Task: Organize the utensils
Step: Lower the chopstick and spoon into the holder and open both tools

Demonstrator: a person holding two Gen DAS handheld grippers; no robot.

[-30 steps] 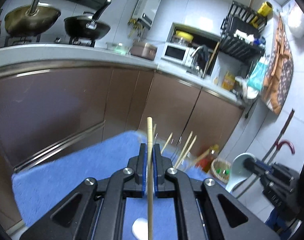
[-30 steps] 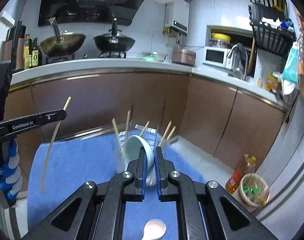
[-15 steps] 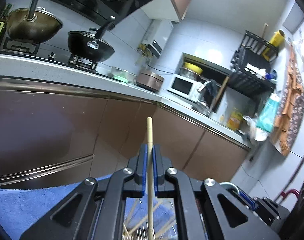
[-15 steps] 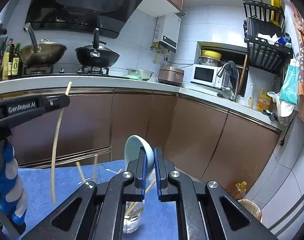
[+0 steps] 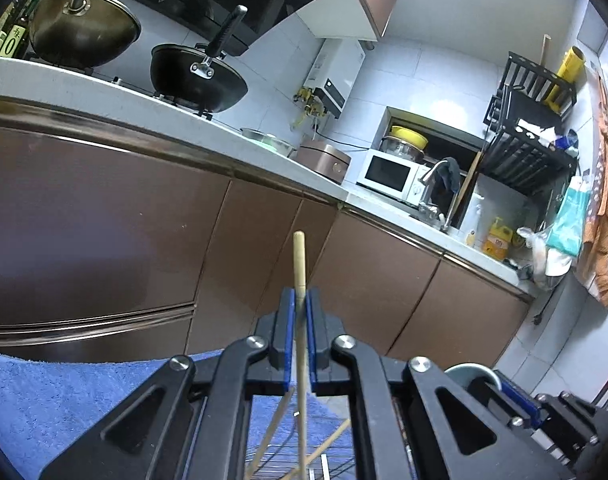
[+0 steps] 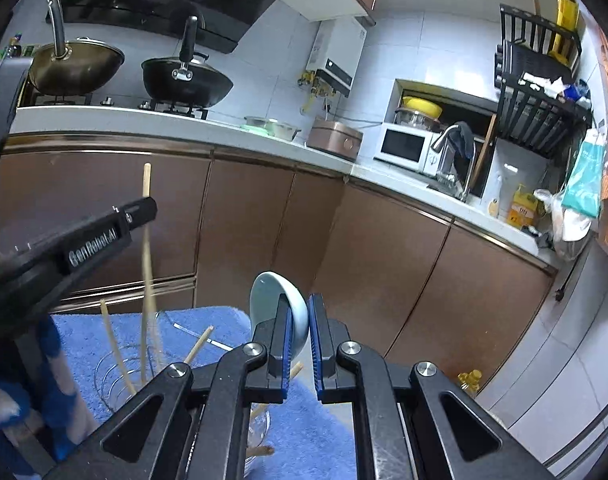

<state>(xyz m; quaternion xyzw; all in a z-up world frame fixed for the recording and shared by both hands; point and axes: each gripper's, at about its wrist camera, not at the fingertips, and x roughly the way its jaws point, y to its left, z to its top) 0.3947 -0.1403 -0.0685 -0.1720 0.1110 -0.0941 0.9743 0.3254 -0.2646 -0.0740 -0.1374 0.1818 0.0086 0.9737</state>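
Chopstick (image 5: 300, 272) in the left wrist view stands nearly upright at the centre of the frame, pinched between the blue pads of the left gripper (image 5: 300, 308), whose jaws are pressed together on it. Its blunt top rises above the pads against the brown cabinet doors (image 5: 104, 216); its lower length runs down behind the jaws to the bottom edge. There, over the blue towel (image 5: 44, 392), a wire holder (image 5: 288, 460) shows between the gripper's arms with other chopsticks (image 5: 327, 444) leaning in it. Whether the held stick's tip is inside the holder is hard to tell. At lower right the right gripper's body comes in with the pale spoon (image 5: 463, 372).

From the right wrist view, the right gripper (image 6: 300, 320) is at lower centre, jaws closed on the light blue ceramic spoon (image 6: 276, 296), whose bowl stands up above and left of the pads. At middle left the left gripper (image 6: 136, 212) reaches in, clamping its chopstick (image 6: 146, 264), which hangs down into the wire holder (image 6: 116, 364) at lower left on the blue towel (image 6: 208, 320). Other chopsticks (image 6: 114, 352) lean in the holder. A glass jar (image 6: 260, 428) sits just under the right gripper's arms, partly hidden by them. A blue-and-white gloved hand (image 6: 44, 392) fills the lower left corner.
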